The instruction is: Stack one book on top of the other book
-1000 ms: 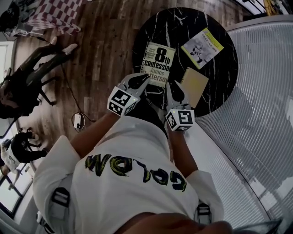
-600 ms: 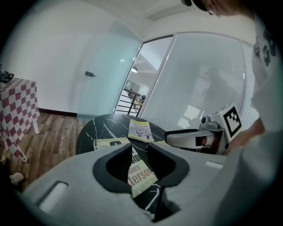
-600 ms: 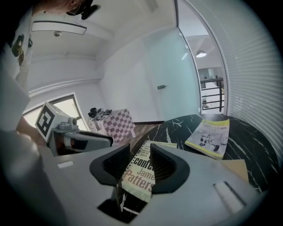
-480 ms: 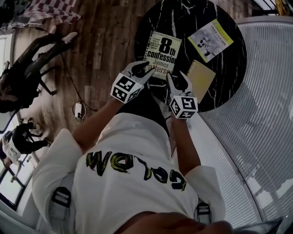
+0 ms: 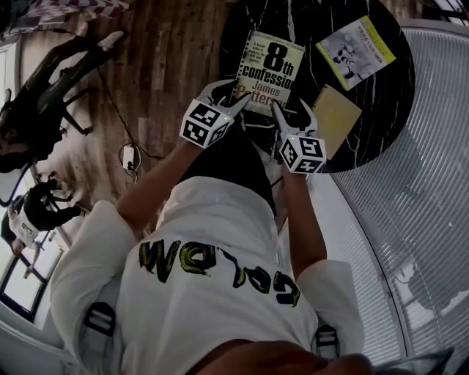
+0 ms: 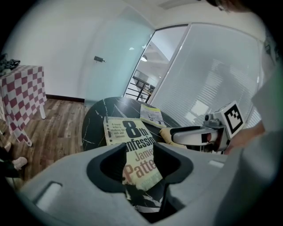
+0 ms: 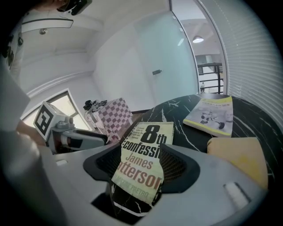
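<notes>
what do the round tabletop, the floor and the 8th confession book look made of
Round tabletop: probably polished black marble or a marble-look slab; white veins, faint sheen.
Floor: wood or wood-look planks; brown grain, plank seams.
8th confession book: likely a paperback with a printed card cover; thin, lies flat.

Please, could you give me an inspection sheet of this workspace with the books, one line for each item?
Surface: round black marble table; things lie flat, apart.
Job's things: "8th confession" book nearest the person; yellow-and-white book farther right; not stacked yet.
Clutter: flat tan item beside them, kind unclear.
Grippers: left gripper and right gripper open, jaws just been opening, nothing gripped; the "8th confession" book lies just ahead.
Cables: one cable with a small white box on the wooden floor.
Surroundings: black chair, checkered tablecloth, ribbed glass wall.
</notes>
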